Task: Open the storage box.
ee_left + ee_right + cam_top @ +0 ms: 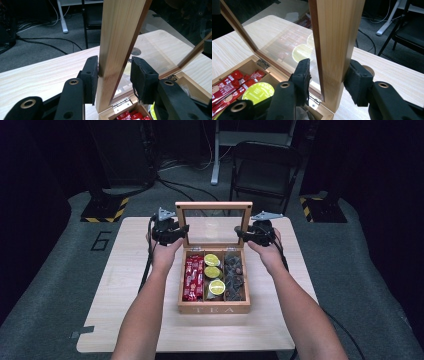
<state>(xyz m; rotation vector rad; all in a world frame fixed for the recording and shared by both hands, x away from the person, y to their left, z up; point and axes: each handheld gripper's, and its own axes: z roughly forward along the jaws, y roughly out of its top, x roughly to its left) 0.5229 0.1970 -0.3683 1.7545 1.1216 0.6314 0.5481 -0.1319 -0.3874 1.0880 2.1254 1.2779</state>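
A wooden tea box (214, 309) stands on the table with its glass lid (214, 205) upright. It holds red packets (193, 277), yellow-green round pods (213, 272) and dark tea bags (234, 275). My left gripper (172, 231) straddles the lid's left frame post (112, 45). One of its pads (90, 77) touches the wood and the other stands a little off it on the glass side. My right gripper (250, 234) straddles the right frame post (334, 45). Its outer pad (357, 82) lies against the wood, and a thin gap shows at the inner one. Both grippers are open.
The light wooden table (125, 285) has bare room to both sides of the box and in front of it. Behind the table stands a dark folding chair (265, 165). Cables (185, 185) run over the grey floor, and yellow-black tape (105, 212) marks it at the back.
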